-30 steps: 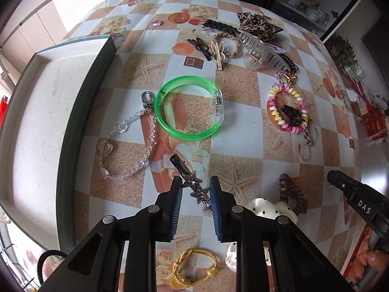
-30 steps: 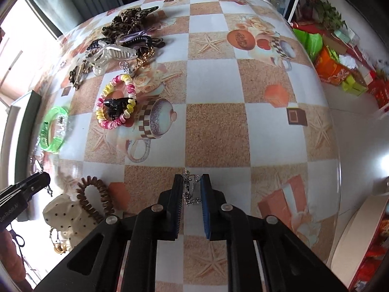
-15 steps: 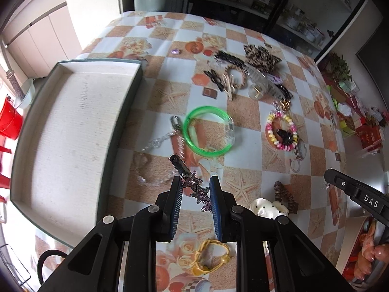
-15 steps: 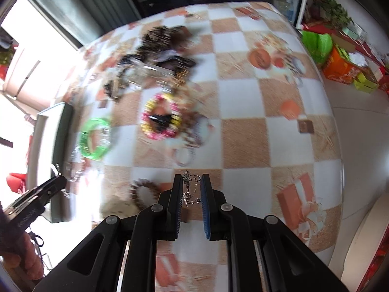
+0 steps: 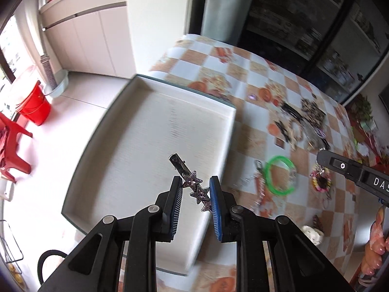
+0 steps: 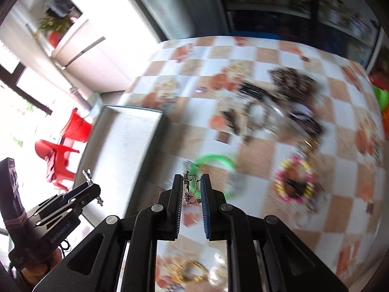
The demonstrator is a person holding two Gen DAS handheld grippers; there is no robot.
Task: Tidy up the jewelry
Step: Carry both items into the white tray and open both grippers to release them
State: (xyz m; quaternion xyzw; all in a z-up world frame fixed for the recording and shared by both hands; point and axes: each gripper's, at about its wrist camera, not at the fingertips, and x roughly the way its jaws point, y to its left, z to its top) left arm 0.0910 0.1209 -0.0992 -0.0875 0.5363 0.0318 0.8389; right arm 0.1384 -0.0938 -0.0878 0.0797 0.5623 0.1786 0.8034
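Home, dining/living area.
Table [image 5: 245, 73] is covered w/ a checked cloth printed w/ starfish & teacups; hair clips & bangles are strewn on it, beside a tray [image 5: 136, 146]. White cabinets [image 5: 82, 39] are seen along the wall, dark glass-front shelves [image 5: 304, 19] behind. A red bucket [image 5: 34, 102] & red plastic chair [image 5: 12, 146] are stood on a tiled floor.

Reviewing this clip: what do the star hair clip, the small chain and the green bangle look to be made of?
Star hair clip: bright metal bar, stars with a glittery purple, likely rhinestone or resin, surface. Small chain: thin silvery links, probably metal. Green bangle: see-through neon green, apparently glossy plastic, though blurred.
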